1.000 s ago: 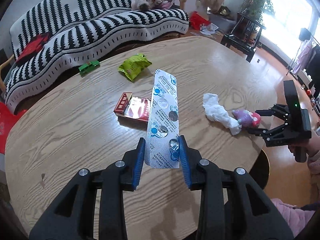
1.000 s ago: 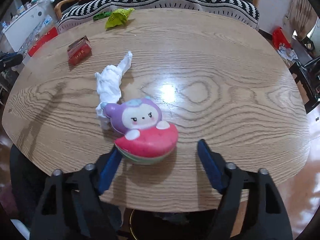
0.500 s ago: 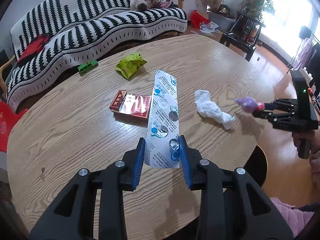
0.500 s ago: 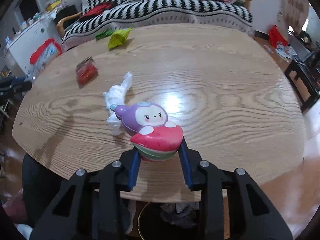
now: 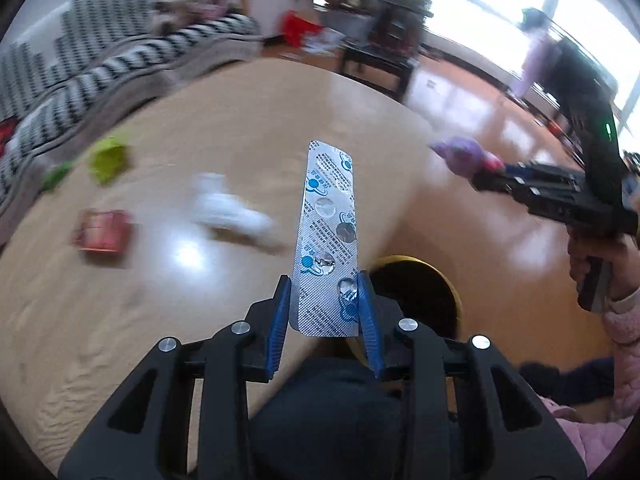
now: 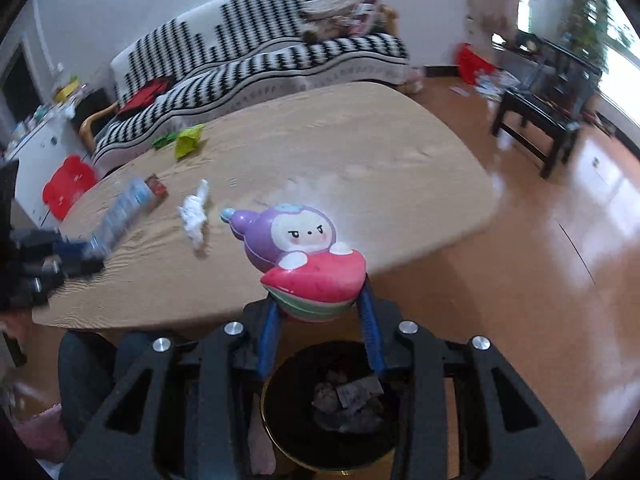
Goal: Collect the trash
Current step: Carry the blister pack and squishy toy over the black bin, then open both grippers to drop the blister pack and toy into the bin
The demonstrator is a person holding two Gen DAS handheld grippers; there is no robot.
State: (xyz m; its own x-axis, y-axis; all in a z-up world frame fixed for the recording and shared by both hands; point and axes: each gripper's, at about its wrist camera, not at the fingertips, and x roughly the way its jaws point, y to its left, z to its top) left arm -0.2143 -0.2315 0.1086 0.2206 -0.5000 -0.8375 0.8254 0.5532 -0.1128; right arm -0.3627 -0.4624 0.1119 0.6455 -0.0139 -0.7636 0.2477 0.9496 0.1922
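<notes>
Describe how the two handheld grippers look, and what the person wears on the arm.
Both the left gripper and right gripper are black angular linkages with silver pivot bolts and blue finger pads. The right one shows a green light on its body. A pink fuzzy sleeve covers the right arm.

**Right wrist view: toy clamped above the bin**

Right gripper (image 6: 320, 316) grips a squishy toy (image 6: 306, 254) by its red, striped base; blue pads press both sides. The purple character face tilts up and away. Directly below, a black bin with gold rim (image 6: 276, 436) holds crumpled scraps. Beyond, on the wooden table (image 6: 360, 152): white tissue (image 6: 195, 216), green wrapper (image 6: 189, 142), small red box (image 6: 157, 185). At left edge, blurred, the left gripper (image 6: 78, 254) carries a silver blister strip (image 6: 118, 212). Striped sofa (image 6: 248, 64) behind.
</notes>
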